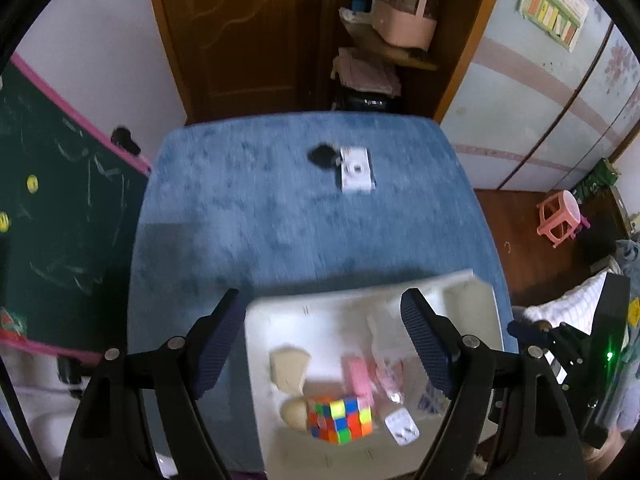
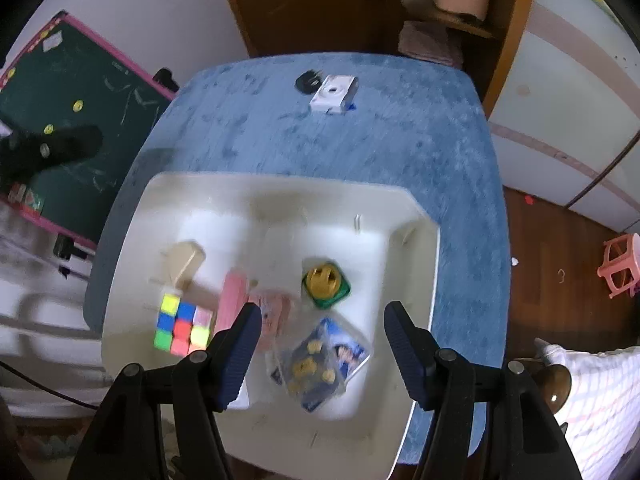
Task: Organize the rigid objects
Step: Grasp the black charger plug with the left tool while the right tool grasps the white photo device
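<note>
A white bin (image 1: 280, 320) (image 2: 416, 248) sits on the near part of the blue table (image 1: 280, 208) (image 2: 400, 144). Inside lie a colour cube (image 1: 340, 420) (image 2: 182, 326), a beige block (image 1: 288, 368) (image 2: 184, 262), a pink block (image 1: 360, 376) (image 2: 234, 298), a white plug (image 1: 402, 426), a yellow-green toy (image 2: 326, 282) and a clear packet of small yellow pieces (image 2: 320, 364). A white box (image 1: 356, 170) (image 2: 334, 94) and a black object (image 1: 322, 154) (image 2: 308, 80) lie at the table's far side. My left gripper (image 1: 324, 344) and right gripper (image 2: 322, 354) are open and empty above the bin.
A green chalkboard (image 1: 60, 220) (image 2: 80, 120) with a pink frame stands left of the table. A wooden door (image 1: 240, 32) and a shelf with a pink basket (image 1: 404, 20) are behind. A wardrobe (image 1: 540, 100) and a pink stool (image 1: 560, 220) (image 2: 620, 268) are on the right.
</note>
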`<state>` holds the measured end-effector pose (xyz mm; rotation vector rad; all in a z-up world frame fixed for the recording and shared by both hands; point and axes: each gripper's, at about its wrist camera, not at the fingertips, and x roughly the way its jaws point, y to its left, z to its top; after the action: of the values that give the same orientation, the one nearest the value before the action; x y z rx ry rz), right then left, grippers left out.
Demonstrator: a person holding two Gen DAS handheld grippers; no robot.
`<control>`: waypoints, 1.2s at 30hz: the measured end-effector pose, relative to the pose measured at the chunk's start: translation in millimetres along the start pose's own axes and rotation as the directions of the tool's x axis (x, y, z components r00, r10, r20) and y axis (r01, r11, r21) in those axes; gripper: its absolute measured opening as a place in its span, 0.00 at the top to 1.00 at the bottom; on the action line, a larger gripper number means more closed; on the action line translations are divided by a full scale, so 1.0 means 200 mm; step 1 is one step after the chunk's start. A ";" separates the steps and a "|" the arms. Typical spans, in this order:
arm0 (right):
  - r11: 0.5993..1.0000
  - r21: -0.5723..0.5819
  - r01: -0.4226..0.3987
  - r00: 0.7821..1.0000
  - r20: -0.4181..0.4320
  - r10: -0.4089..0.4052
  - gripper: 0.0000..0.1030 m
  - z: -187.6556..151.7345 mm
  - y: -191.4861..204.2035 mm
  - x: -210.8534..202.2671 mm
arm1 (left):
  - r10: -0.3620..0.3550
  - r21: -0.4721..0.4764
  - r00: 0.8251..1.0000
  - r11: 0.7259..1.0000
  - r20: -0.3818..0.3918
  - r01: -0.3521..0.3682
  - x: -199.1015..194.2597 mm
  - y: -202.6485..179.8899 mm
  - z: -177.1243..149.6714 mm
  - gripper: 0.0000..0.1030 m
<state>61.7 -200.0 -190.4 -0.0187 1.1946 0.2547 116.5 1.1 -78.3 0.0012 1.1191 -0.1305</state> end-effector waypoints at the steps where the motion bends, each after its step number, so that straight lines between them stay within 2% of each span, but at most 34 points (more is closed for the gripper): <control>1: 1.000 0.004 0.002 1.000 0.004 -0.002 0.37 0.03 0.00 -0.01 | 0.002 0.004 1.000 1.000 0.009 -0.002 -0.01 0.01 0.04 0.20; 5: 1.000 0.009 0.025 0.999 0.038 -0.026 0.37 0.19 -0.02 -0.06 | 0.014 0.036 0.999 0.999 0.043 -0.016 -0.04 0.02 0.23 0.20; 10: 0.998 0.009 0.069 0.992 0.108 -0.069 0.37 0.47 -0.04 -0.12 | 0.000 0.079 0.999 0.997 0.035 -0.003 0.03 -0.01 0.46 0.19; 13: 0.997 0.010 0.079 0.988 0.132 -0.080 0.37 0.64 -0.04 -0.11 | 0.007 0.094 0.999 0.996 0.032 -0.010 0.13 -0.03 0.59 0.19; 15: 0.996 0.018 0.083 0.987 0.137 -0.085 0.32 0.76 -0.04 -0.07 | 0.012 0.087 1.000 0.996 0.021 -0.014 0.23 -0.02 0.67 0.19; 19: 0.997 0.049 0.061 0.989 0.133 -0.067 0.32 0.95 -0.05 0.06 | 0.004 0.033 0.999 0.999 -0.037 -0.003 0.49 0.02 0.79 0.19; 22: 0.995 0.078 0.060 0.991 0.112 -0.069 0.32 1.06 -0.05 0.20 | 0.000 -0.006 0.995 1.000 -0.096 -0.001 0.71 0.06 0.84 0.19; 24: 0.994 0.089 0.060 0.993 0.093 -0.068 0.32 1.09 -0.05 0.29 | -0.026 -0.047 0.988 0.999 -0.154 0.019 0.87 0.09 0.86 0.19; 29: 0.995 0.088 0.055 0.997 0.040 -0.059 0.32 1.16 -0.04 0.54 | -0.038 -0.100 0.966 0.995 -0.255 0.013 1.21 0.13 0.86 0.19; 36: 0.989 0.146 0.028 0.999 -0.029 -0.024 0.32 1.20 -0.06 0.85 | -0.080 -0.166 0.948 0.986 -0.307 0.029 1.46 0.19 0.87 0.19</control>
<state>342.5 -143.9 -258.6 0.0905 1.2365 0.1439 402.4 -3.1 -265.8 -0.1575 1.4462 -0.0910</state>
